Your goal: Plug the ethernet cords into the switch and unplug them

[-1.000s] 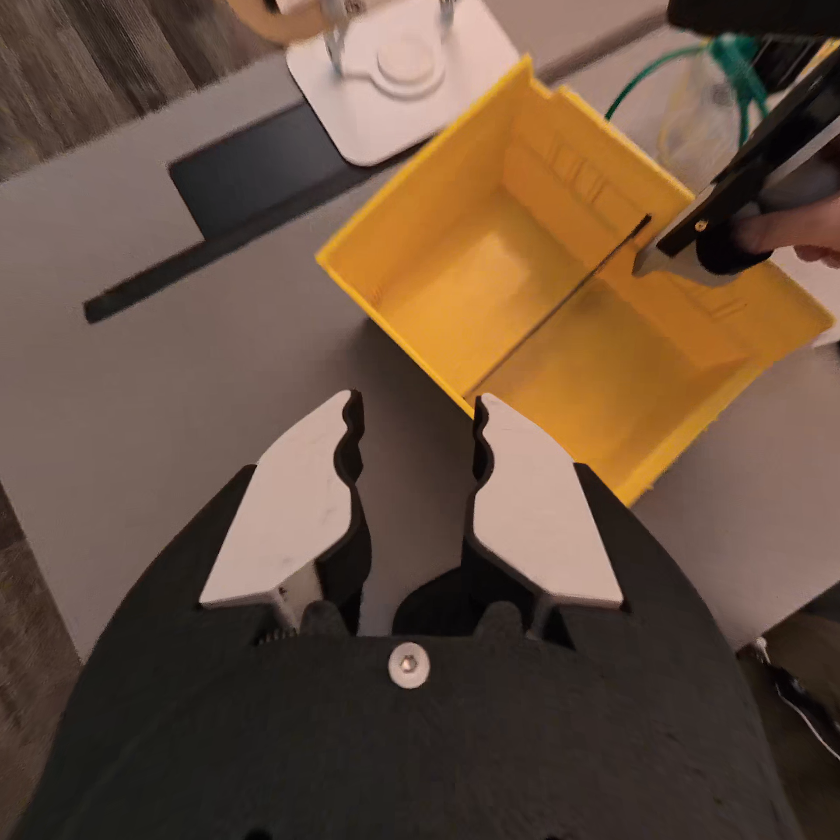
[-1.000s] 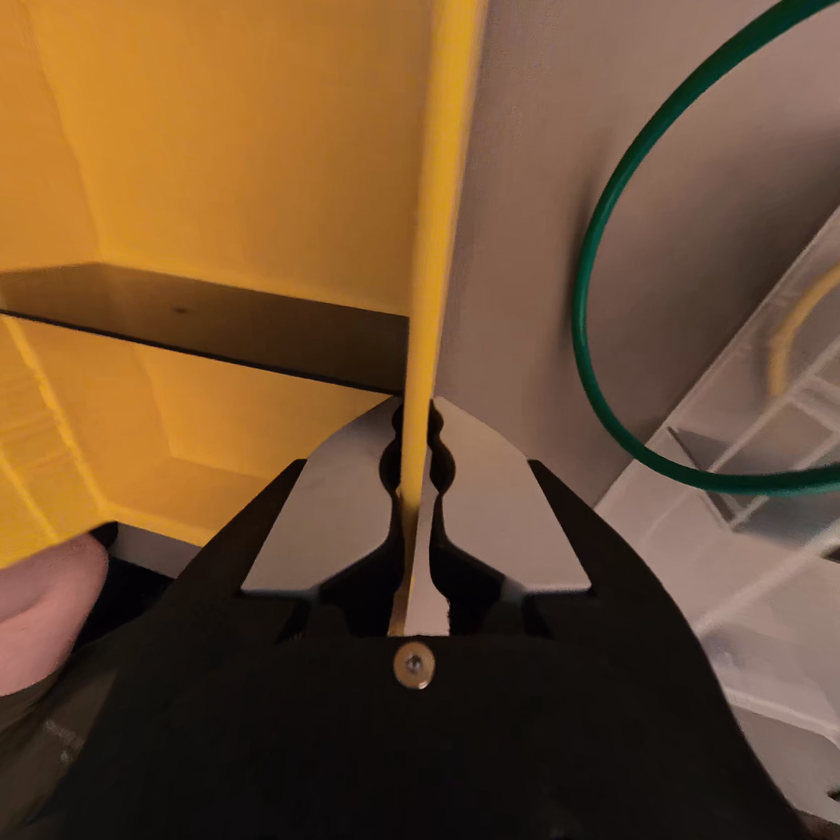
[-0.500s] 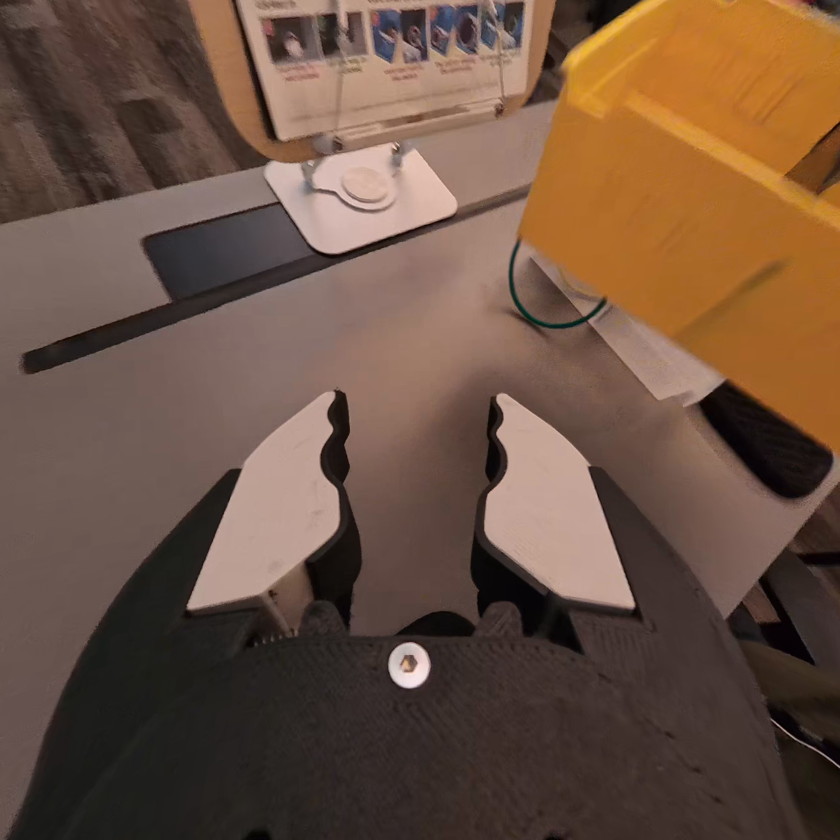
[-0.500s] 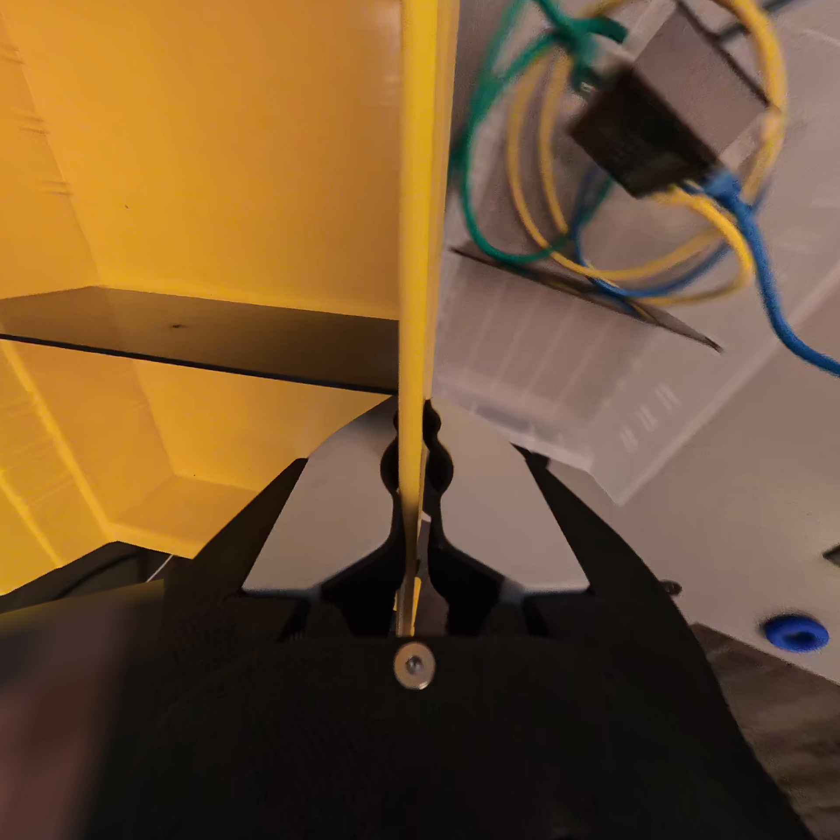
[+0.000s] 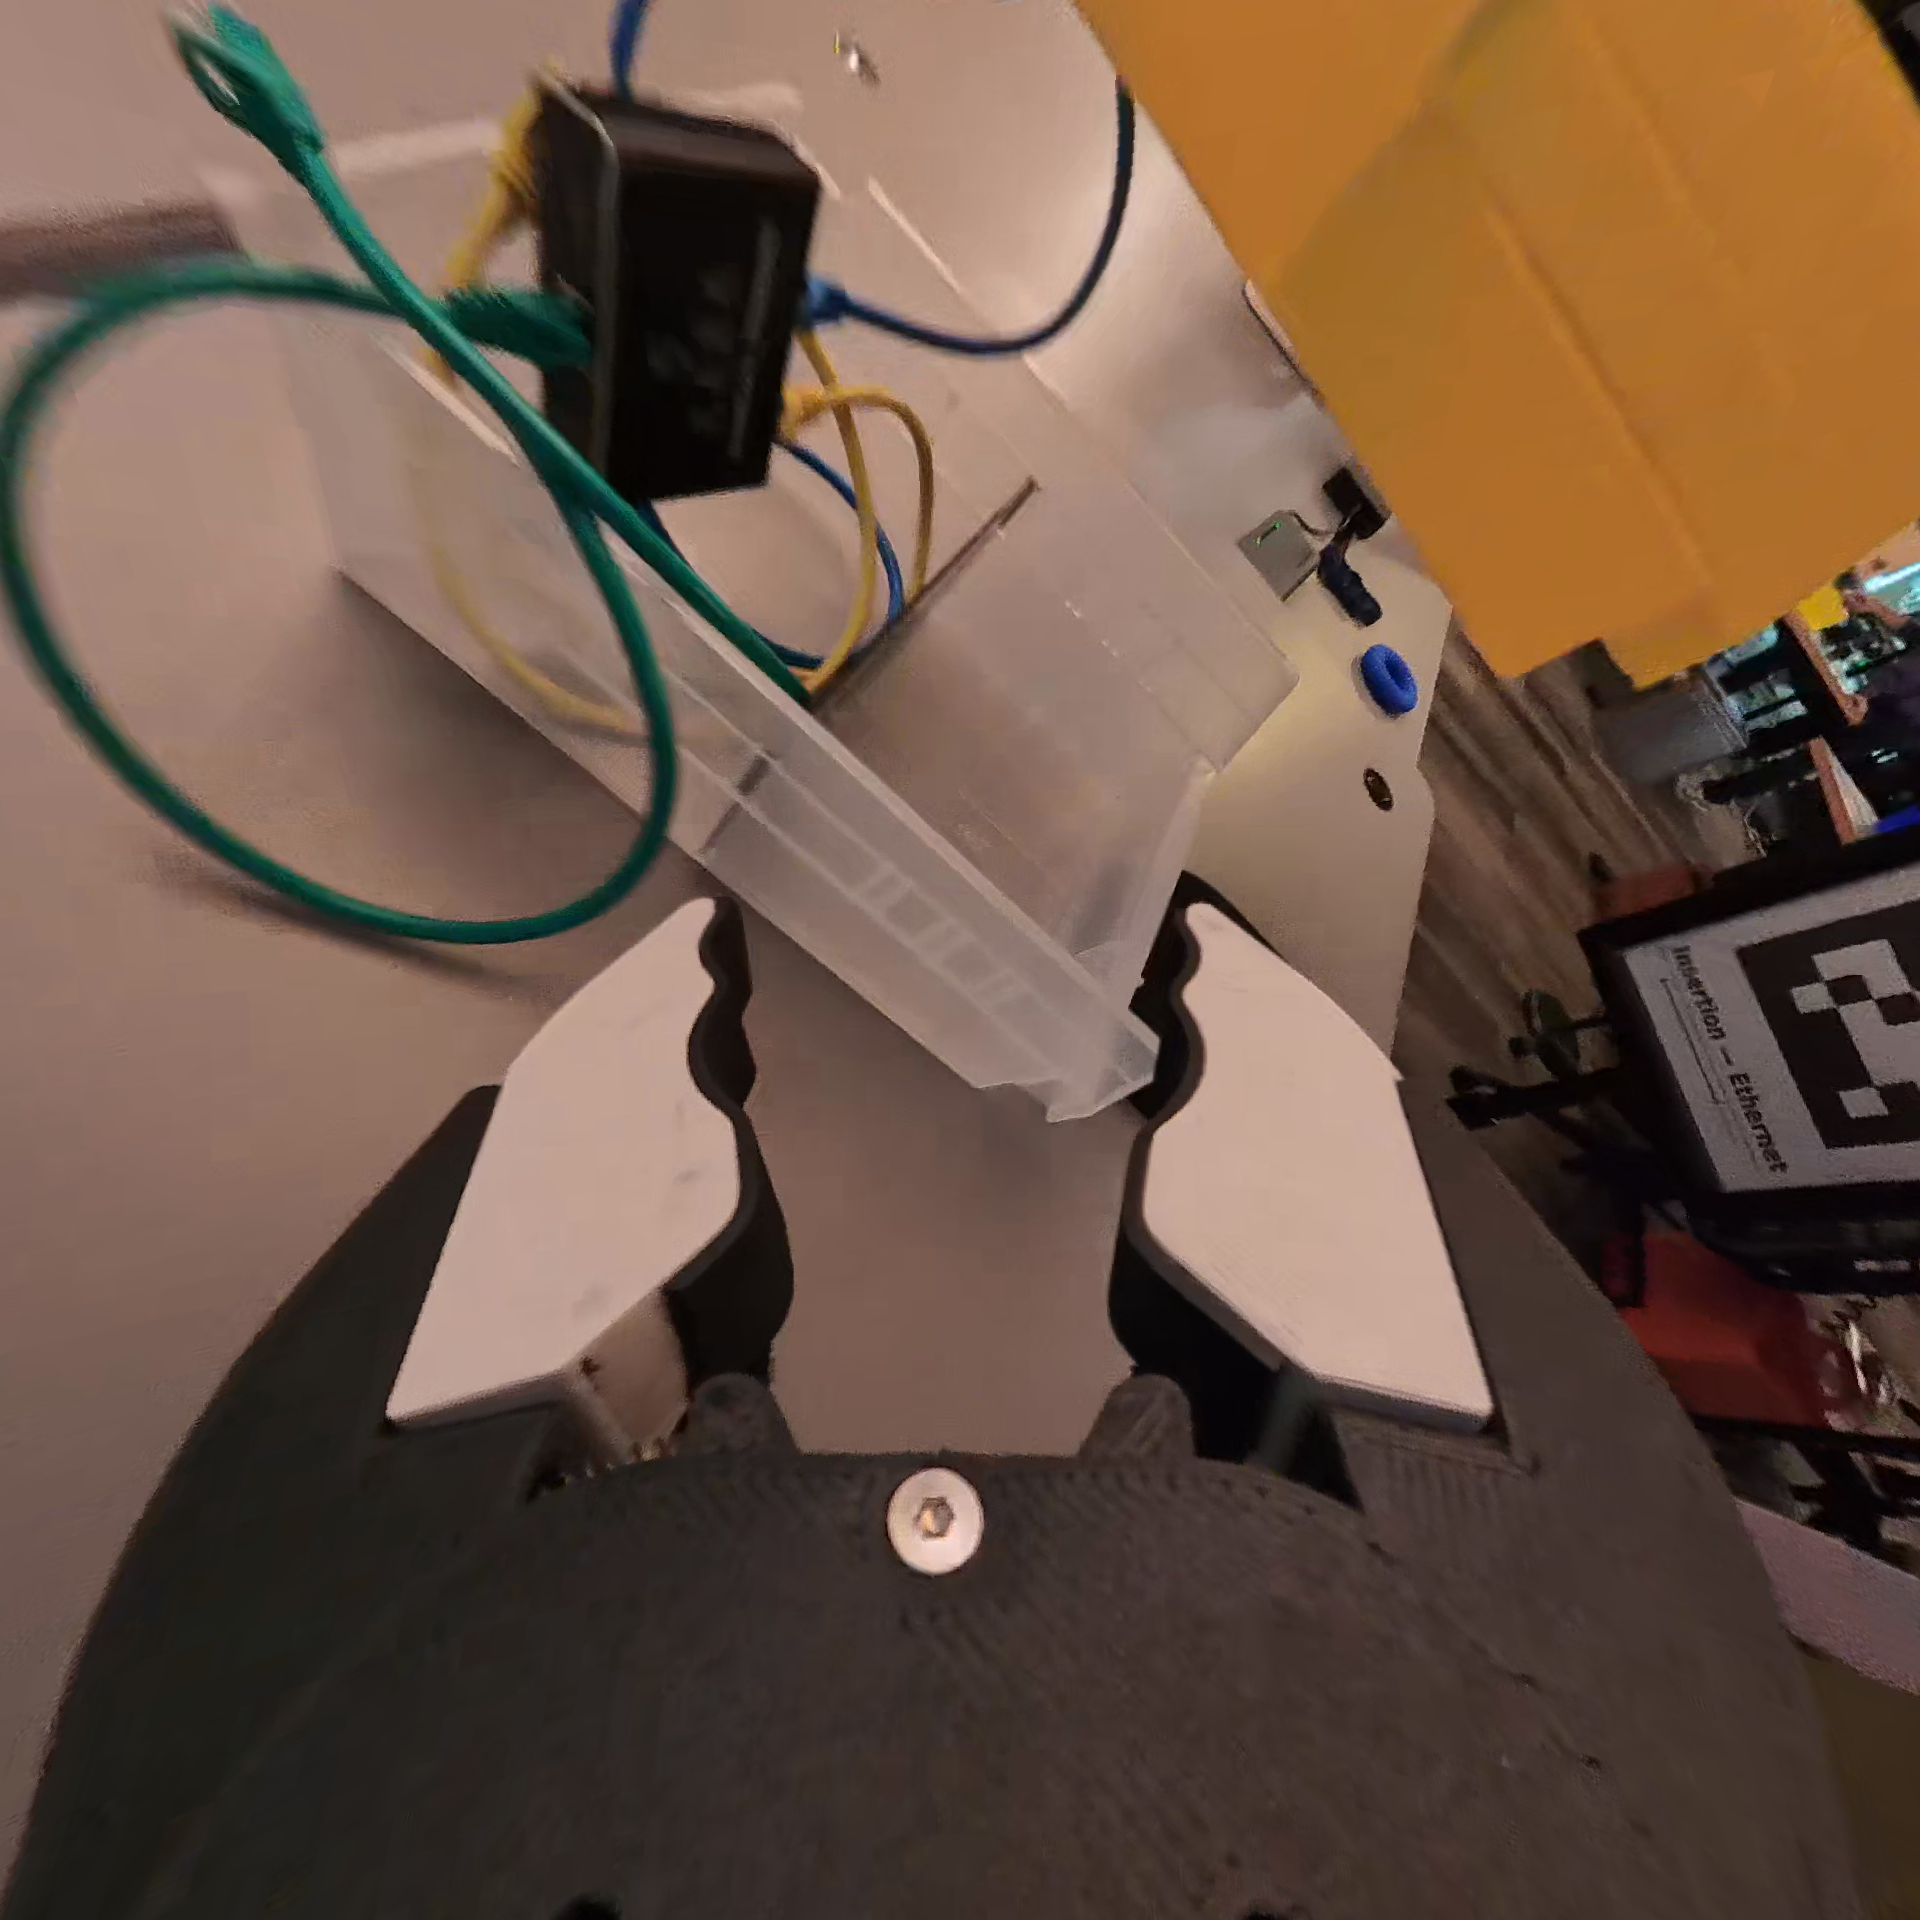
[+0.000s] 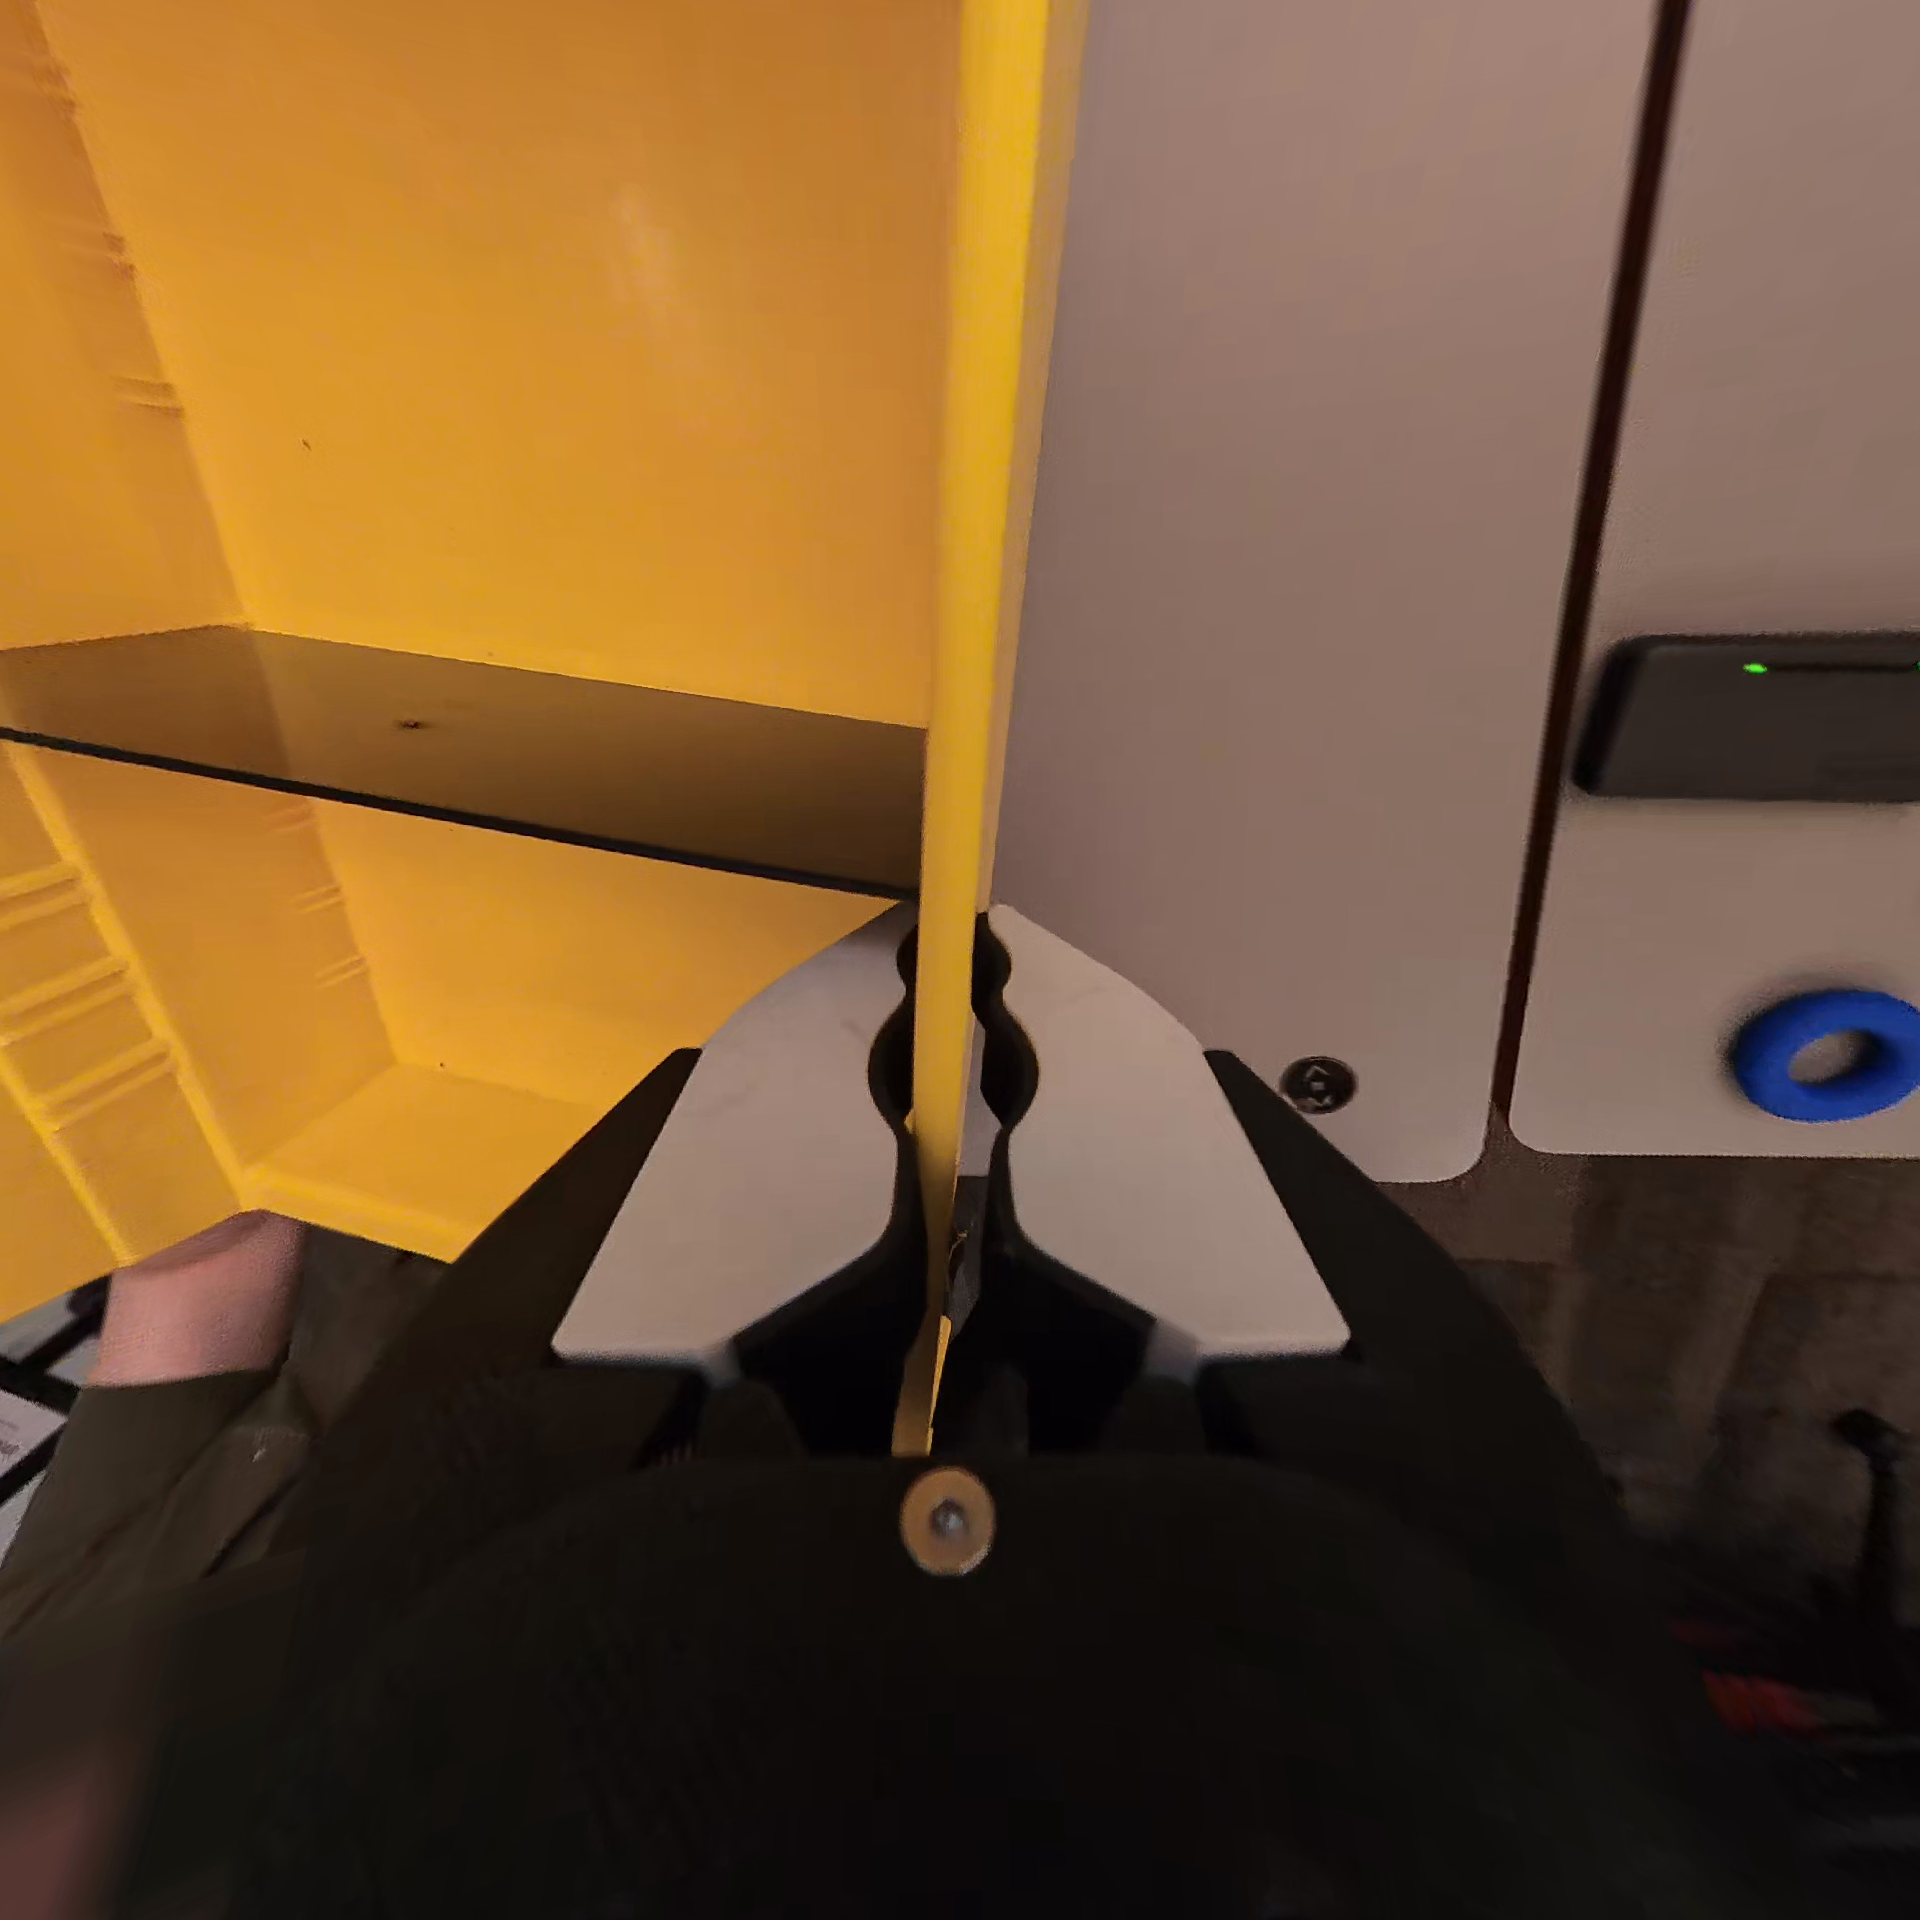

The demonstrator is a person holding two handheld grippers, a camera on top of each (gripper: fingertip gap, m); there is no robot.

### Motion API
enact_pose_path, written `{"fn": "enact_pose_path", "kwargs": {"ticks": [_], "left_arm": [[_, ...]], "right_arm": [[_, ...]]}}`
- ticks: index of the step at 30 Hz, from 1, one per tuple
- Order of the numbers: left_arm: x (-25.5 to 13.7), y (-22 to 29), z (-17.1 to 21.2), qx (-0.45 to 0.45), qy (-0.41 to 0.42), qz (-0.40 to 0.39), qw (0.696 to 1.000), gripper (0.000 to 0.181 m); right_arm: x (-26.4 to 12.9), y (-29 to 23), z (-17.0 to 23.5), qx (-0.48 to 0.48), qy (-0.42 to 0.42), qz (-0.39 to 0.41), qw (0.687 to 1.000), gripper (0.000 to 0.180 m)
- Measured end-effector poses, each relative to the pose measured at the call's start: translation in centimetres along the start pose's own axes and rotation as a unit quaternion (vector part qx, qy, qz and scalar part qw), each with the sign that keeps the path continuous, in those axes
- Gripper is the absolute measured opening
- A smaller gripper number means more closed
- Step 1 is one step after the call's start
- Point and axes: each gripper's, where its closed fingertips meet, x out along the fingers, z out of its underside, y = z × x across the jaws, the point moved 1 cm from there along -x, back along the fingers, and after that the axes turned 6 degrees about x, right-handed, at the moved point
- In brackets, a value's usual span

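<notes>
Switch (image 5: 675,301) sits in the clear bin (image 5: 935,852) ahead-left of your wide-open left gripper (image 5: 951,1023), light and rigid with limp cords (image 5: 343,582) — pinch connector boots, while right gripper (image 6: 948,1023) clamps yellow bin (image 6: 997,520) wall.

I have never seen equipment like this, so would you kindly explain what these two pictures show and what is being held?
No robot here: a person holds a two-finger gripper in each hand, each carrying a camera that looks along its fingers. In the left view, the left gripper is open, with a corner of a clear plastic bin between its fingers. A black ethernet switch sits in that bin with green, yellow and blue cords. In the right view, the right gripper is shut on the wall of an empty yellow bin, above a white table.
</notes>
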Motion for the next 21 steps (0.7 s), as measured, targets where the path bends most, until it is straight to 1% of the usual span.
{"fn": "enact_pose_path", "kwargs": {"ticks": [3, 5, 8, 10, 11, 13, 15, 17, 18, 21], "left_arm": [[4.1, 0.9, 2.1, -0.014, -0.051, -0.024, 0.998, 0.082], [6.0, 1.1, 2.9, -0.027, -0.080, -0.036, 0.996, 0.084], [7.5, 0.5, 3.1, -0.024, -0.129, -0.080, 0.988, 0.083], [8.0, -0.4, 4.0, -0.009, -0.190, -0.121, 0.974, 0.083], [8.2, -0.5, 4.4, -0.007, -0.217, -0.127, 0.968, 0.087], [8.4, -0.3, 4.8, -0.012, -0.253, -0.119, 0.960, 0.083], [8.2, -0.4, 4.8, -0.010, -0.280, -0.117, 0.953, 0.073], [7.6, -1.3, 4.5, -0.017, -0.295, -0.124, 0.947, 0.061], [7.2, -1.8, 4.4, -0.020, -0.303, -0.126, 0.945, 0.062], [5.6, -3.2, 4.4, -0.043, -0.320, -0.124, 0.938, 0.045]], "right_arm": [[1.5, 3.6, -0.1, 0.026, 0.004, -0.008, 1.000, 0.006], [2.5, 5.4, 0.0, 0.035, 0.005, -0.017, 0.999, 0.006], [3.8, 7.4, 0.1, 0.050, 0.004, -0.037, 0.998, 0.005], [4.3, 8.4, 0.3, 0.053, 0.002, -0.049, 0.997, 0.005], [4.4, 8.8, 0.4, 0.051, 0.002, -0.053, 0.997, 0.006], [4.5, 9.8, 0.6, 0.059, 0.004, -0.055, 0.997, 0.006], [4.5, 11.0, 0.8, 0.067, 0.008, -0.049, 0.997, 0.007], [4.7, 11.9, 1.0, 0.073, 0.011, -0.043, 0.996, 0.007], [5.0, 12.2, 1.2, 0.078, 0.010, -0.042, 0.996, 0.007], [6.1, 12.8, 1.5, 0.089, 0.008, -0.041, 0.995, 0.008]]}}
